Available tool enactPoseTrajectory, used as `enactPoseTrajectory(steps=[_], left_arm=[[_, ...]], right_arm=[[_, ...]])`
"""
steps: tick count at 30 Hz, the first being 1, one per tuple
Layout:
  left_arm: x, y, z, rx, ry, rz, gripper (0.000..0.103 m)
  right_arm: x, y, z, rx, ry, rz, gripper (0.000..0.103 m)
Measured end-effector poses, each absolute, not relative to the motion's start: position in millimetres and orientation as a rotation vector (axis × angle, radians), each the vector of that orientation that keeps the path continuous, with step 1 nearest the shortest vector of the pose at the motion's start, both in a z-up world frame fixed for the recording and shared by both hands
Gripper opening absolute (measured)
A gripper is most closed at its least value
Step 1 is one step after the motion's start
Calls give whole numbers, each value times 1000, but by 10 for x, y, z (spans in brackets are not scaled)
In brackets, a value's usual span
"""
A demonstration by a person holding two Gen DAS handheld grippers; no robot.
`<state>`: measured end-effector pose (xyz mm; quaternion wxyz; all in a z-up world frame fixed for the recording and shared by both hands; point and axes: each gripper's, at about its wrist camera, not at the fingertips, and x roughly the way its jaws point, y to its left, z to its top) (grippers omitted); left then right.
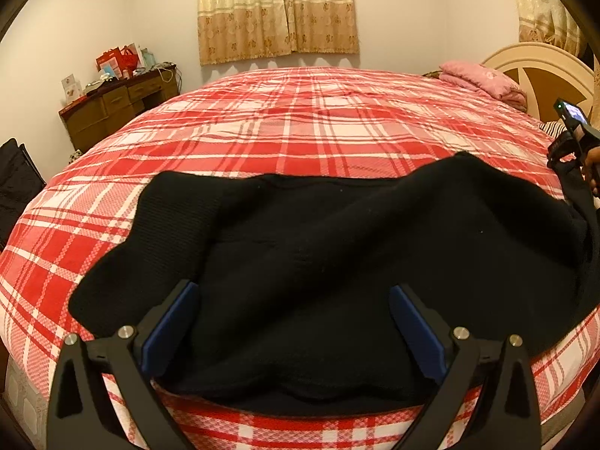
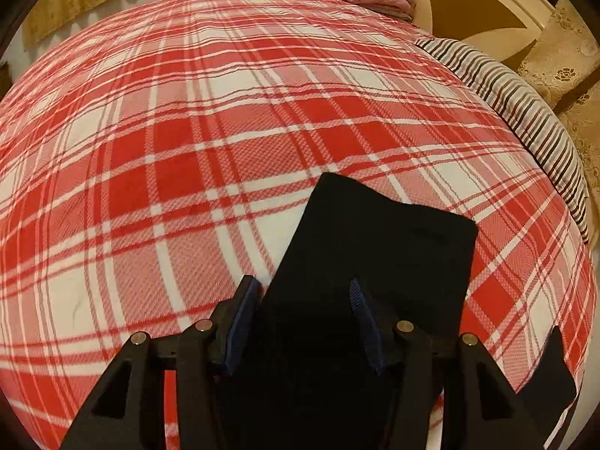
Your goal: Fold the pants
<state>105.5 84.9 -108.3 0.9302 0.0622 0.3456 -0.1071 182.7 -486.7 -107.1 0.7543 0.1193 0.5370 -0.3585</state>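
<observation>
The black pants (image 1: 337, 262) lie across the lower half of the left wrist frame on the plaid bed (image 1: 300, 131), long axis running left to right, leg ends toward the right edge. The left tongs (image 1: 292, 322) hang spread wide above the cloth, gripping nothing; the right tongs (image 2: 303, 322) stand parted around the leg end (image 2: 375, 243), though whether they touch it I cannot tell. Judging by this, the lengthwise fold is being set up, and the next move calls for both tongs to pinch an edge.

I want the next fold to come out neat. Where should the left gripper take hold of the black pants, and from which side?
Probably the wavy near edge of the black pants, at the bed's front edge, coming in low from the front. The left gripper hovers open over that end, and the fabric bunches there, giving a lip to pinch.
</observation>
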Motion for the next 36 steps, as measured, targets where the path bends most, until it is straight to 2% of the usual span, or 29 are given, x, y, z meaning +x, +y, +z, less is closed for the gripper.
enactPoseTrajectory(steps=[1, 2, 3, 4, 9, 13, 16, 21, 28, 35, 36], left_arm=[[1057, 847, -1081, 129, 710, -219, 103], [1058, 845, -1081, 129, 712, -218, 103], [1056, 844, -1080, 128, 713, -218, 103], [1054, 842, -1076, 128, 714, -217, 103], [1057, 842, -1074, 128, 714, -216, 103], [1067, 843, -1073, 121, 714, -208, 103], [1070, 844, -1071, 118, 716, -201, 103], [1076, 822, -1070, 117, 717, -189, 103], [1091, 796, -1056, 120, 731, -171, 103], [1122, 779, -1048, 126, 745, -152, 103], [1121, 779, -1051, 127, 745, -150, 103]], right_arm=[[1834, -4894, -1064, 268, 1175, -780, 29], [1808, -4936, -1042, 278, 1181, -789, 17], [1764, -4982, -1012, 311, 1172, -766, 8], [1703, -5057, -1013, 336, 1162, -743, 6], [1114, -5163, -537, 563, 919, -555, 5], [308, -5121, -99, 673, 692, -471, 5], [-366, -5077, 9, 706, 563, -453, 5], [-1234, -5087, -322, 764, 518, -469, 6], [-1786, -5218, -765, 881, 481, -465, 8], [-1971, -5424, -519, 846, 421, -648, 15], [-1970, -5442, -442, 799, 413, -695, 18]])
